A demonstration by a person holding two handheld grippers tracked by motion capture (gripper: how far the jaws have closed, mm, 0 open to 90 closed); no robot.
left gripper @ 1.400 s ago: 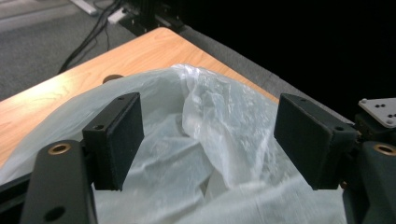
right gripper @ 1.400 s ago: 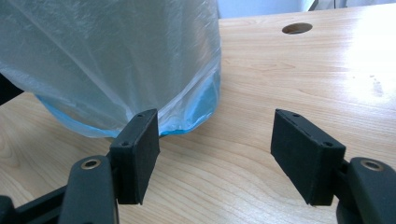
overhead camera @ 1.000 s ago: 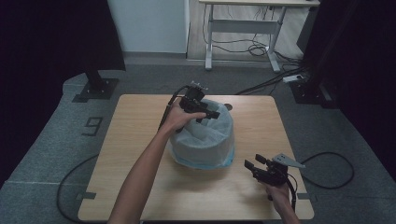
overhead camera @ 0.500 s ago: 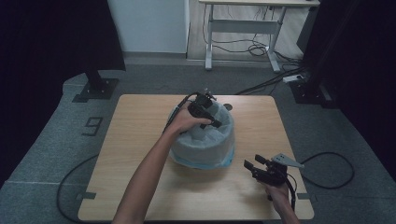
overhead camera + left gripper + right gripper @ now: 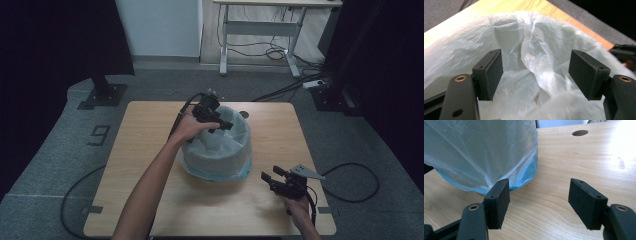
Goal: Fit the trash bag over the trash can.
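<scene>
A round blue bin (image 5: 220, 172) lined with a translucent white plastic bag (image 5: 220, 145) stands in the middle of the wooden table (image 5: 145, 135). My left gripper (image 5: 225, 125) hovers over the far left rim of the bag, jaws open. In the left gripper view the crumpled bag (image 5: 534, 45) spreads below my left gripper (image 5: 536, 72), and a fold rises between the pads without touching them. My right gripper (image 5: 270, 178) sits low at the table's front right, open with nothing between its jaws. The right gripper view puts my right gripper (image 5: 539, 200) beside the bag (image 5: 479, 150) and the bin's blue base (image 5: 524, 181).
A round cable hole (image 5: 243, 115) is in the tabletop just behind the bin. Cables trail off both sides of the table onto grey carpet. A desk frame (image 5: 260, 30) stands further back. Bare wood (image 5: 579, 160) lies right of the bin.
My left gripper has shifted slightly from the bag's far rim to just over its mouth. The right gripper has stayed where it was.
</scene>
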